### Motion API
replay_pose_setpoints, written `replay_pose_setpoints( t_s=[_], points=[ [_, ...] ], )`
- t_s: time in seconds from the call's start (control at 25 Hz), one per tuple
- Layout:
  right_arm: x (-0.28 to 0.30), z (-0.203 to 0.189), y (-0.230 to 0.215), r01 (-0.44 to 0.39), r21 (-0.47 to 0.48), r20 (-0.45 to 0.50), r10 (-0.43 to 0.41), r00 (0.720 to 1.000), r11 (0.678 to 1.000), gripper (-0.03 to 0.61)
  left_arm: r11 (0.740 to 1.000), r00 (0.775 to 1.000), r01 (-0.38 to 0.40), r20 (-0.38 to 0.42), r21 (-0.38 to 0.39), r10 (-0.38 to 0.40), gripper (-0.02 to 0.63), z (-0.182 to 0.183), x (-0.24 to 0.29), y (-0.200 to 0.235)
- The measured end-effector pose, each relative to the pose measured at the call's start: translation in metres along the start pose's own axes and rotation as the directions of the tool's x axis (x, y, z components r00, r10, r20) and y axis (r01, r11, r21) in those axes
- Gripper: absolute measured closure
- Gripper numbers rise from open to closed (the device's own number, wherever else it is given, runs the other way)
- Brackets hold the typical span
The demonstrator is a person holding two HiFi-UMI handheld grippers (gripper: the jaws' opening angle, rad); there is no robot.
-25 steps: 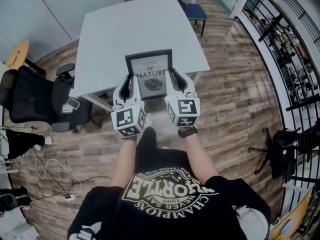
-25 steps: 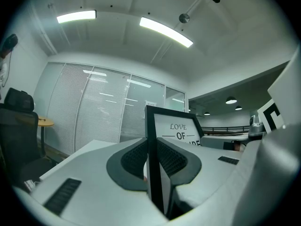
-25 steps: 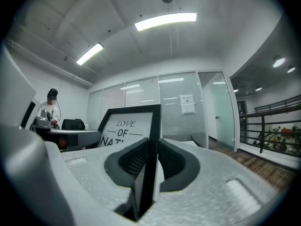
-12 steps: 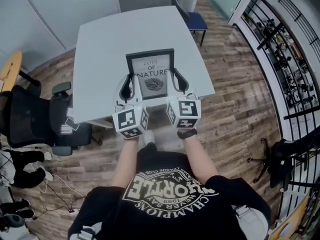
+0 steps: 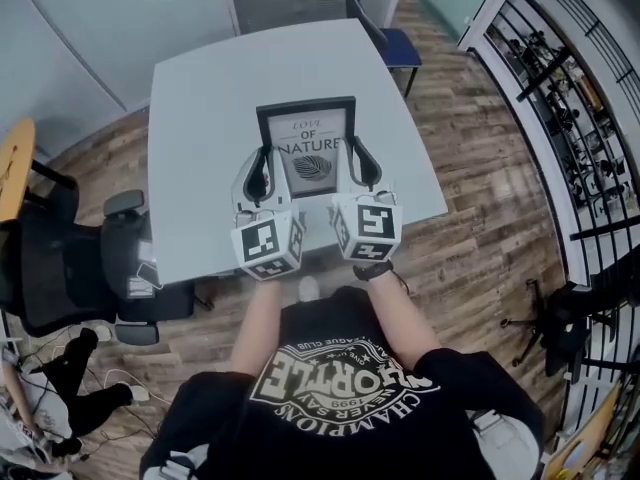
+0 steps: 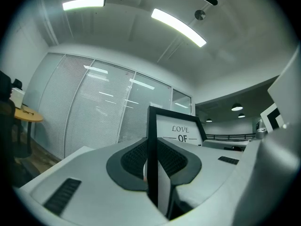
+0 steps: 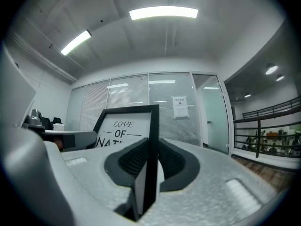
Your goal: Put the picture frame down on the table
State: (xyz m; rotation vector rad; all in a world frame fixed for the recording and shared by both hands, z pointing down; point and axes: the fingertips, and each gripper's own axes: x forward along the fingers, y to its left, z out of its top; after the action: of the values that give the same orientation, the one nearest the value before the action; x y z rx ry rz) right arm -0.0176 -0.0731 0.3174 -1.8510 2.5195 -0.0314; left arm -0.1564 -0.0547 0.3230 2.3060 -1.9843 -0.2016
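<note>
picture frame (image 5: 307,149) over table (image 5: 200,118), left gripper (image 5: 257,176), right gripper (image 5: 358,164) clamping its sides

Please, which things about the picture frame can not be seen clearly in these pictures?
1. Whether the picture frame touches the table: the head view looks steeply down, and both gripper views show no table.
2. Its back: turned away in every view.
3. The print's lower lines: left claw and right claw cover them in the gripper views.

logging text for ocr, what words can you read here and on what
"LOVE OF NATURE": the print in the picture frame.
"CHAMPIONS", "LEAGUE CLUB", "1993": the person's black shirt, seen upside down; its largest word is unclear.
Paper sheet on the glass wall: too small to read.
</note>
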Motion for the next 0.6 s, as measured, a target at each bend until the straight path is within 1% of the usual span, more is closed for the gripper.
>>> replay_pose_setpoints(
  t_s=[0.12, 0.24, 0.36, 0.6],
  points=[
    [0.016, -0.006, 0.004, 0.019, -0.008, -0.014, -0.019, 1.000, 1.000, 0.515, 1.000, 1.000, 0.003, -0.009, -0.020, -0.003, 0.546, -0.006, 0.017, 0.013],
    [0.028, -0.018, -0.004, 0.038, -0.009, -0.036, -0.038, 0.999, 0.999, 0.515, 0.999, 1.000, 0.010, -0.026, -0.034, -0.011, 0.546, -0.018, 0.033, 0.014],
    [0.042, -0.029, -0.017, 0.049, -0.008, -0.053, -0.050, 0.997, 0.999, 0.515, 0.999, 0.999, 0.013, -0.046, -0.046, -0.015, 0.546, -0.032, 0.053, 0.011],
    [0.088, -0.042, -0.048, 0.051, 0.014, -0.076, -0.050, 0.996, 0.999, 0.515, 0.999, 0.997, 0.011, -0.072, -0.038, -0.014, 0.546, -0.047, 0.105, 0.005]
  ],
)
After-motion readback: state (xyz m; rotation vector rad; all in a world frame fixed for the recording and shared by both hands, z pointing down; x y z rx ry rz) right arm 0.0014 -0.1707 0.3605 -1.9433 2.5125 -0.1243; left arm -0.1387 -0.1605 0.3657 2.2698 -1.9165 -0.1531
